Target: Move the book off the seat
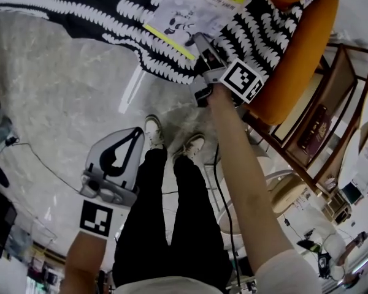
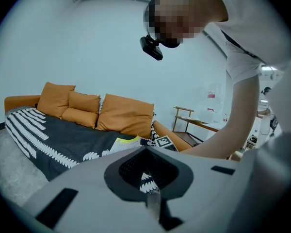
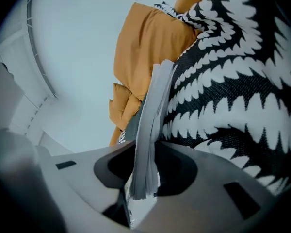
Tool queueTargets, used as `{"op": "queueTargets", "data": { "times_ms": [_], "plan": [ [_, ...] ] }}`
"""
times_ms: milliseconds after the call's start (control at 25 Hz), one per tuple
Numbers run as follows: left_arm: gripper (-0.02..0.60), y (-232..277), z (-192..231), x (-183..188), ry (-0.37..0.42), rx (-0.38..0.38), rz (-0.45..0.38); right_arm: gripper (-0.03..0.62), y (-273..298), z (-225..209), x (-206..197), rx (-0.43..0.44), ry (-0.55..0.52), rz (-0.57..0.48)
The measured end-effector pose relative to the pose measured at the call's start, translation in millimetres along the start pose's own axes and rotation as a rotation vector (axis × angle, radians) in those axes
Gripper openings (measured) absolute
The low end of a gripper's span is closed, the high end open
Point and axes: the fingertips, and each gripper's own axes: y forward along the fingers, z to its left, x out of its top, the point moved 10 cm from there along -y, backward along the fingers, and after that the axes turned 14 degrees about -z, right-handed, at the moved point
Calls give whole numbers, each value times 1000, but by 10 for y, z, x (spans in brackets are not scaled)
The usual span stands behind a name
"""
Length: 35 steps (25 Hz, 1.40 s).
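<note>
Right hand-held gripper (image 1: 200, 43) is clamped on the near edge of the book (image 1: 193, 10), which is over the black-and-white throw (image 1: 80, 11) at the front of the orange sofa (image 1: 300, 54). Left hand-held gripper (image 1: 134, 136) has its jaws together and empty, low over the marble floor (image 1: 49, 90), well apart from the book.

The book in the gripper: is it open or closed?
Closed. The book shows its page edges stacked together, pinched by the right gripper; the head view shows only its cover.
</note>
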Motion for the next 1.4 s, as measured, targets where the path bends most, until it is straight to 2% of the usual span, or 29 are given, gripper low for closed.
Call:
{"op": "queueTargets", "data": {
  "times_ms": [280, 440, 640, 840, 1080, 1120, 1160, 1240, 1400],
  "plan": [
    [17, 101, -70, 203, -10, 9, -58, 118, -299, 297, 74, 11, -9, -3],
    [17, 85, -77, 243, -24, 21, -64, 103, -359, 402, 173, 52, -29, -12],
    [17, 67, -105, 217, -36, 27, -67, 103, -333, 302, 100, 4, -41, 42],
    [17, 38, -87, 134, -40, 39, -64, 114, -196, 251, 75, 17, -44, 36],
    [17, -88, 39, 47, -51, 62, -19, 155, -70, 123, 22, -100, -84, 81],
    [17, -90, 62, 50, -51, 62, -17, 154, -43, 109, 22, -118, -89, 96],
    [17, -87, 83, 55, -52, 64, -17, 127, -20, 103, 21, -127, -94, 106],
    [17, -74, 111, 69, -51, 65, -23, 104, -20, 129, 27, -117, -92, 94],
    [17, -60, 89, 123, -52, 54, -32, 98, -116, 306, 65, -41, -84, 26]
  ]
}}
